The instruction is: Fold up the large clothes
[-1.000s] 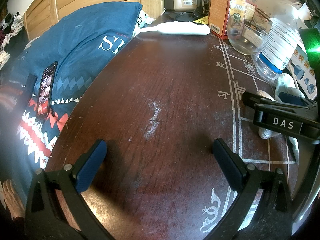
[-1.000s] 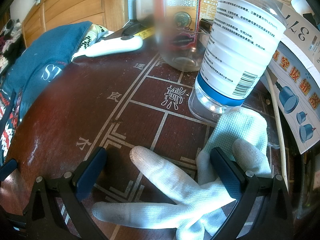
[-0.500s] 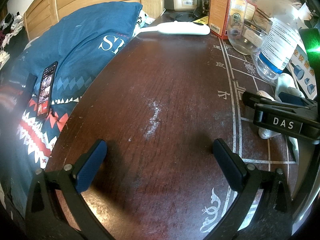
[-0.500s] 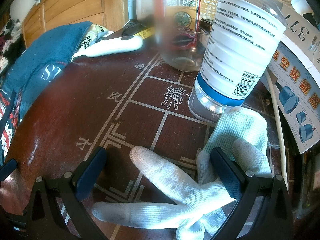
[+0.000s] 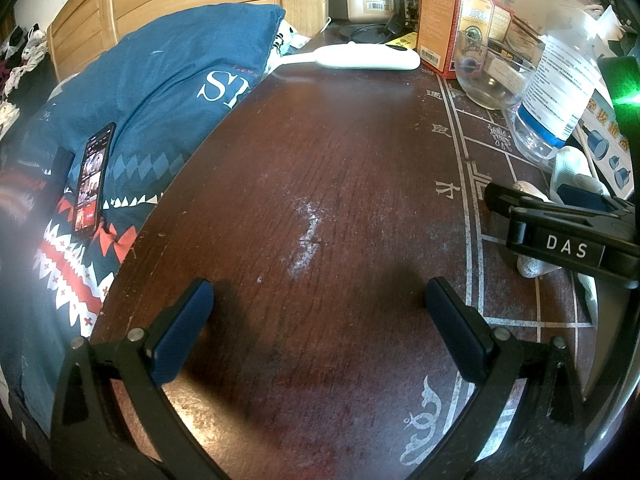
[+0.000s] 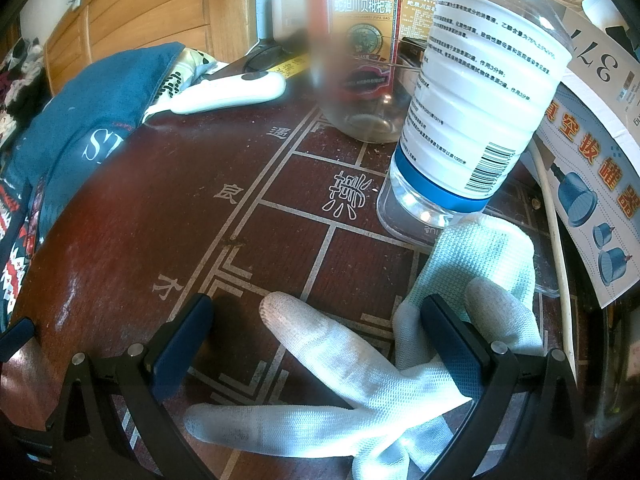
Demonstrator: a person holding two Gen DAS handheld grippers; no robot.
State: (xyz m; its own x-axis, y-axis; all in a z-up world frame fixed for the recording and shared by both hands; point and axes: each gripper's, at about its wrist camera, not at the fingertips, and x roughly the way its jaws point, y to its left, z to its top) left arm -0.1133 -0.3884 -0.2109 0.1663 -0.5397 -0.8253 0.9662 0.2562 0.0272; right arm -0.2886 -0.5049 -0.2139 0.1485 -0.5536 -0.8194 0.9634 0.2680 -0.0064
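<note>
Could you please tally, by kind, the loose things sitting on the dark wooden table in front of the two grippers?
Plastic bottle: 1
Glass bowl: 1
Red medicine boxes: 2
White handheld device: 1
White gloves: at least 1
Total: at least 6, all on the table.

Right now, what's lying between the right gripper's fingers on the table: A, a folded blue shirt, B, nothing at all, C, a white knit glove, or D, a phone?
C: in the right wrist view a white knit glove lies flat on the dark table between the open fingers of the right gripper, its fabric fingers splayed toward the camera's left.
</note>
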